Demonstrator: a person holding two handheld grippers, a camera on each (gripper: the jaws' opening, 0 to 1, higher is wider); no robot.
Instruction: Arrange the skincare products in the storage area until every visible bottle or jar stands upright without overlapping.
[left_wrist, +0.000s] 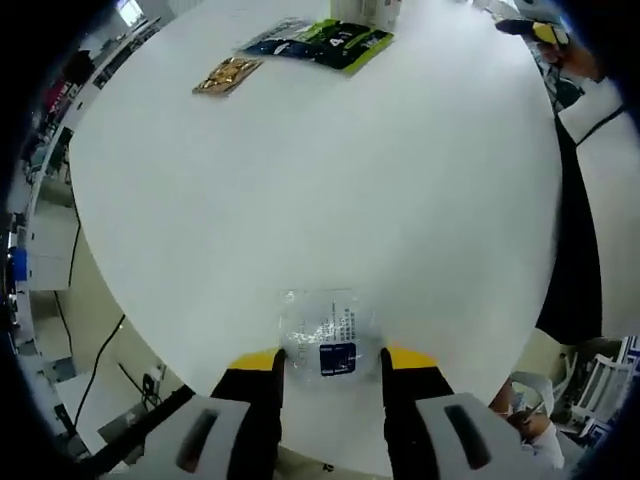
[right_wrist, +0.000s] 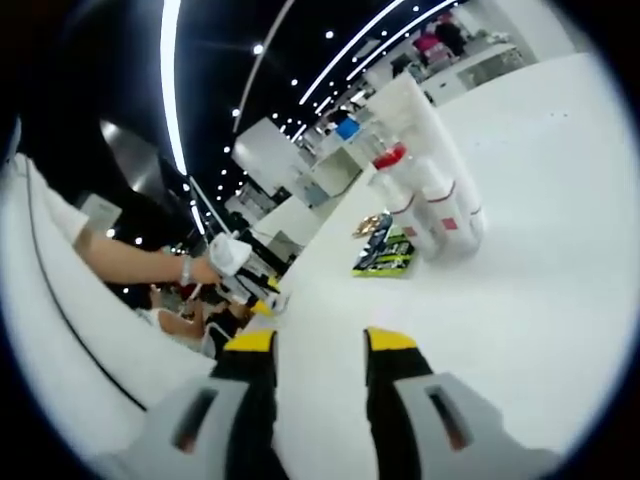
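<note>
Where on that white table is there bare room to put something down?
The wide middle of the table is bare, between the clear bottle at the left gripper and the flat packets at the far edge. It is crowded around the white bottles.

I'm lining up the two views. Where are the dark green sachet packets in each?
Left gripper view: dark green sachet packets lie flat at the top centre, on the table's far side.
Right gripper view: they lie mid-frame, left of the white bottles.
Shared landmark: the white round table.
</note>
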